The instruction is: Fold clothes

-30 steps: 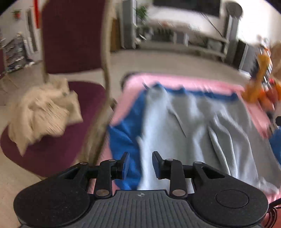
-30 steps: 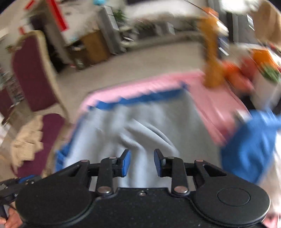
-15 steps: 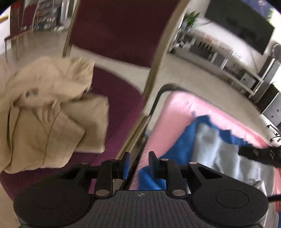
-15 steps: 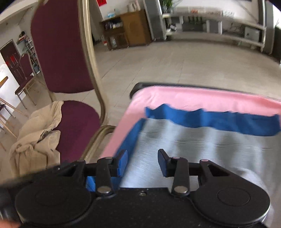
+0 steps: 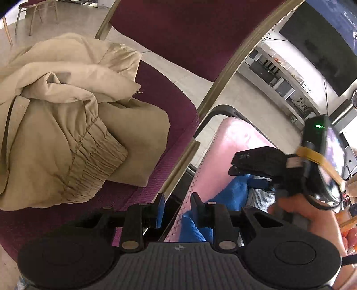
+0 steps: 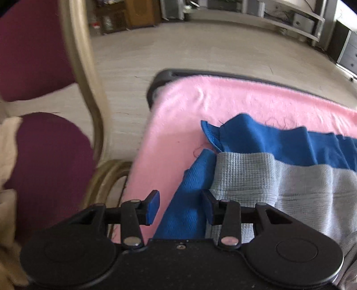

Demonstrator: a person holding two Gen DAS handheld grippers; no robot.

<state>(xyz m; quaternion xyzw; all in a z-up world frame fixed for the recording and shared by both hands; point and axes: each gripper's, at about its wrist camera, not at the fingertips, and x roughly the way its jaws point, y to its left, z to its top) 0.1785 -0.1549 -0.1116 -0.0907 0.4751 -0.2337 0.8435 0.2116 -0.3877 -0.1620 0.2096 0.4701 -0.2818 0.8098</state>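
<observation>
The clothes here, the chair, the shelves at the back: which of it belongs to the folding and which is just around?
Part of the folding:
grey knit garment
blue garment
beige clothes heaped on the chair
pink blanket underneath
left gripper, right gripper, both open

Just around:
maroon chair
shelves
television

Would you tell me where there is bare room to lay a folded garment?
Free: the pink blanket strip between its left edge and the blue cloth. Crowded: the chair seat, mostly under the beige clothes, and the blanket's middle, under the grey garment.
</observation>
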